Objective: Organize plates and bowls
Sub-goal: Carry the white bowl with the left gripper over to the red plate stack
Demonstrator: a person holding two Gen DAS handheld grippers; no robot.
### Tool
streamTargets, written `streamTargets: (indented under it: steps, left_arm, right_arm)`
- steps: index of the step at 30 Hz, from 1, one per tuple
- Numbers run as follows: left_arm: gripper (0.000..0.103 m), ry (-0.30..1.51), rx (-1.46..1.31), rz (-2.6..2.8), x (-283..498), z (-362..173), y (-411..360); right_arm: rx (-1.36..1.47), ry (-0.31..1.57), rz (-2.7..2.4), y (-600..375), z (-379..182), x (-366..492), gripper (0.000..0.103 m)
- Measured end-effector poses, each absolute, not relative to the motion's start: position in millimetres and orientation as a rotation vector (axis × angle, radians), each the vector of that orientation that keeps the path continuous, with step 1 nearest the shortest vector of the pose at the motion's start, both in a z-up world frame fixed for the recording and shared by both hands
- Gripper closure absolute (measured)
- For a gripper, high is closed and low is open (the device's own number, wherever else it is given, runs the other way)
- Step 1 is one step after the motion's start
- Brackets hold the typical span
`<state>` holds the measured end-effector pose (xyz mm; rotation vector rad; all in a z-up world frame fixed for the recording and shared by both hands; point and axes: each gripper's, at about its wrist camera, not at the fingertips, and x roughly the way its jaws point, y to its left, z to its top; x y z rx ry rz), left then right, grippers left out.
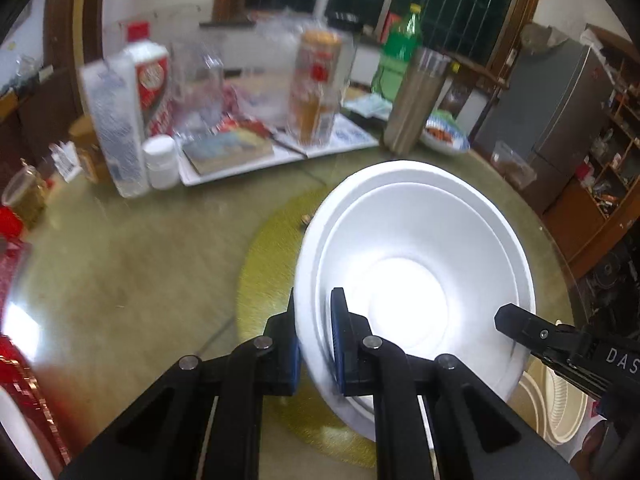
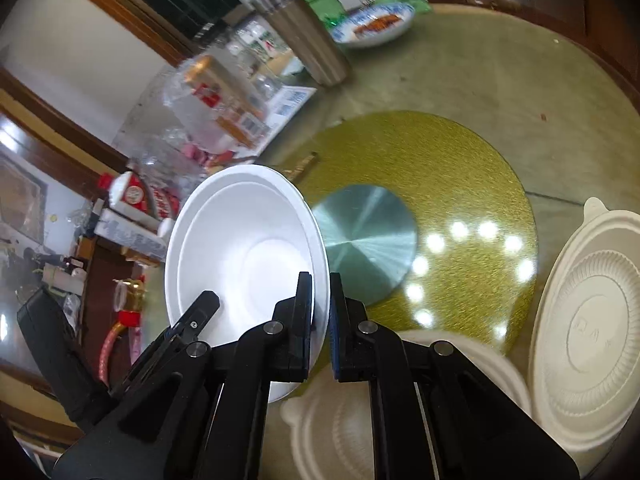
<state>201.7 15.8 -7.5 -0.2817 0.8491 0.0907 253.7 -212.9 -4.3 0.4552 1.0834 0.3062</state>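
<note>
Two nested white foam bowls [image 1: 416, 248] are held tilted above the gold mat [image 1: 264, 264]. My left gripper [image 1: 314, 340] is shut on their left rim. My right gripper [image 2: 320, 320] is shut on the opposite rim of the same bowls [image 2: 240, 248]; one of its fingers [image 1: 516, 322] shows at the right of the left wrist view. A left gripper finger [image 2: 200, 312] shows at the left of the right wrist view. Cream bowls and lids [image 2: 588, 308] lie at the lower right, one [image 2: 336, 436] under my right gripper.
The round table [image 2: 500, 72] carries a gold mat [image 2: 460, 168] with a silver disc [image 2: 368, 244]. At the back stand bottles [image 1: 316, 84], a carton [image 1: 112, 120], a steel tumbler [image 1: 416, 100], a white tray [image 1: 240, 168] and a dish with food [image 1: 444, 132]. A fridge [image 1: 560, 120] is at right.
</note>
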Motion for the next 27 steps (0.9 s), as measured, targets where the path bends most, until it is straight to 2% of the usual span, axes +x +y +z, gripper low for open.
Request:
streamTargets:
  steps: [12, 27]
  left_arm:
    - [0.092, 0.758, -0.258, 0.119, 132.1, 16.3, 38.0]
    - [0.091, 0.784, -0.259, 0.093, 76.5, -1.9, 50.8]
  right_arm:
    - [0.404, 0.957, 0.38, -184.0, 31.5, 170.0, 0.096]
    - [0.38, 0.938, 0.405, -169.2, 19.5, 103.7, 0.096]
